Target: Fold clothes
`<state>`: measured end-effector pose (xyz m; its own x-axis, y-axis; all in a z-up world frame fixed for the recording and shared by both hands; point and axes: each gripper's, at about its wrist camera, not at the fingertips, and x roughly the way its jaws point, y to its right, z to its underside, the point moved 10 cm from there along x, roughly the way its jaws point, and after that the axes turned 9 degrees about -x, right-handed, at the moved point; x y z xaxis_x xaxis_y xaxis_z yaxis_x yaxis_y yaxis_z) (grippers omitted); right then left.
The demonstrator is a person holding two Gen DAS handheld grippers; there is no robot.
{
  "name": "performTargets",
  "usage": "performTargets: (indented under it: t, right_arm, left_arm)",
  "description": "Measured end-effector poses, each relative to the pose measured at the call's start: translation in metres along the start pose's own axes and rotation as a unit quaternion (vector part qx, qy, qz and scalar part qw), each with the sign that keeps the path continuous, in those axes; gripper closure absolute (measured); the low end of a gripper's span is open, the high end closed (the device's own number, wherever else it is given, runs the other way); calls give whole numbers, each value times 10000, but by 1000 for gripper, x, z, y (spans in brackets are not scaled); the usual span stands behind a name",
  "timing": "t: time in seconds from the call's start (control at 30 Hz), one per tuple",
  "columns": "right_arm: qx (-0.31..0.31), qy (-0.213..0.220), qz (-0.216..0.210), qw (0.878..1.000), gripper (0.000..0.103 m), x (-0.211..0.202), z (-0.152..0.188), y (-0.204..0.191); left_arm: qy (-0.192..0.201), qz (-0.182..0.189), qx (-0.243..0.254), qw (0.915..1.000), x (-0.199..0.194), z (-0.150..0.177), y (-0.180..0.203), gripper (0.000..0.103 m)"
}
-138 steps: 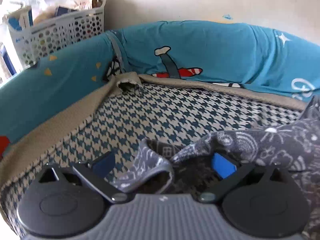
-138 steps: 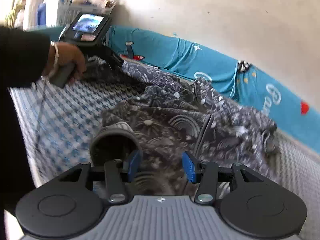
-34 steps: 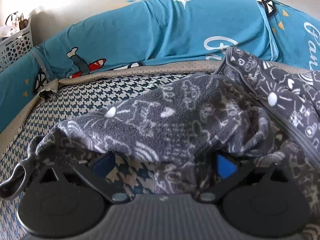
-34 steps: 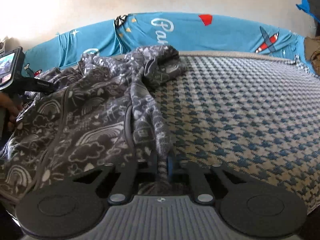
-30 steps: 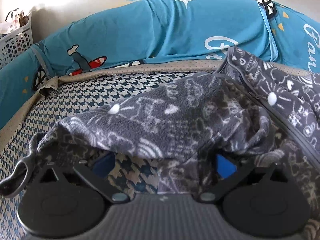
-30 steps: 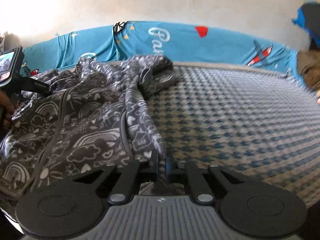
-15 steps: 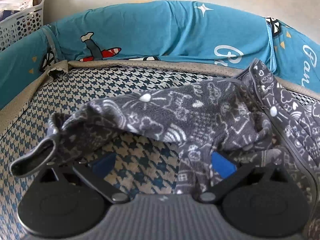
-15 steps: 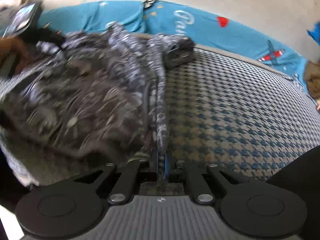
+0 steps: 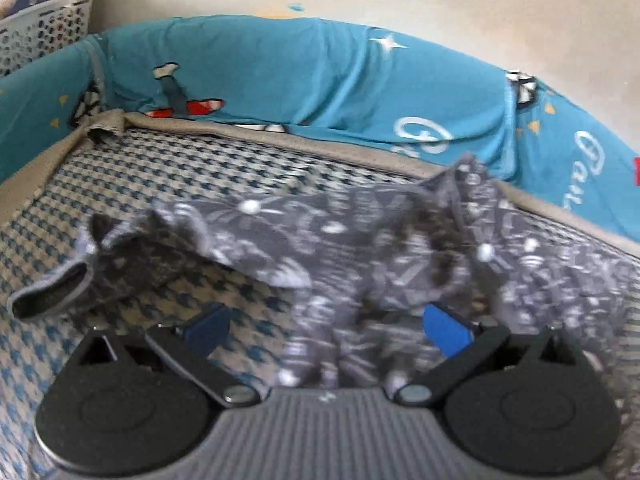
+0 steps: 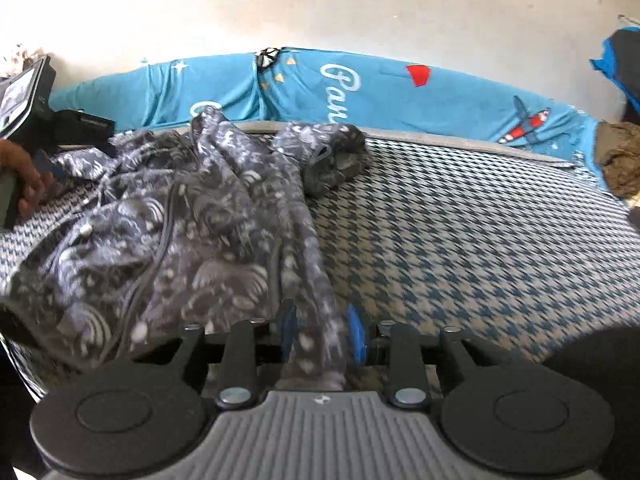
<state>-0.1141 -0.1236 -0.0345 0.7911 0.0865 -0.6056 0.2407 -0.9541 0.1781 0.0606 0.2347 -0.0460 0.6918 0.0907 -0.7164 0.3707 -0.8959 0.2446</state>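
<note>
Since a second ago my right gripper [image 10: 322, 338] has let go: its fingers were pinched on the hem of the garment [image 10: 208, 216] and are now opening, the blue pads a little apart with a strip of fleece lying loose between them. The sleeve [image 9: 168, 252] has also slid out past my left gripper [image 9: 324, 326] and now lies further off.

The left fingers stand wide apart. Cloth is bunched against the right-hand pad and half covers it, but nothing is clamped.

The garment, grey fleece with white doodles, lies rumpled on the houndstooth bed [image 10: 460, 232], against the blue bumper [image 10: 400, 92]. Its body sits to the left in the right view, its other cuff [image 10: 336, 160] balled up near the far edge. In the left view the sleeve reaches left with its cuff [image 9: 52, 288] open towards me.

The step, as I judge it, is spreading the garment flat before any fold. To do it well I should back the right fingers off until the hem drops clear. Then I should take the sleeve close to its cuff, through one layer only, and draw it straight out along the bed. The pile is thick and blurred, so I would check the grip before pulling.
</note>
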Motion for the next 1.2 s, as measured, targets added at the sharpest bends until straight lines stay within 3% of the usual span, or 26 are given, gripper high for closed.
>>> performTargets:
  t: [0.17,0.4,0.97,1.2]
  right_arm:
    - [-18,36,-346,9994,71,30,-27,-10]
    - [-119,202,-390,9990,66,76,-67,-6]
    - [756,28,-366,9965,63,200,-124,34]
    - [974,-121,-284,9948,63,243,-131,44]
  left_arm:
    - [-65,265,280,9992,-4,16,32,0]
    - [-195,411,515,9976,2,29,56,0]
    - [-286,511,433,9973,16,32,71,0]
    - [-389,512,365,9973,23,33,69,0]
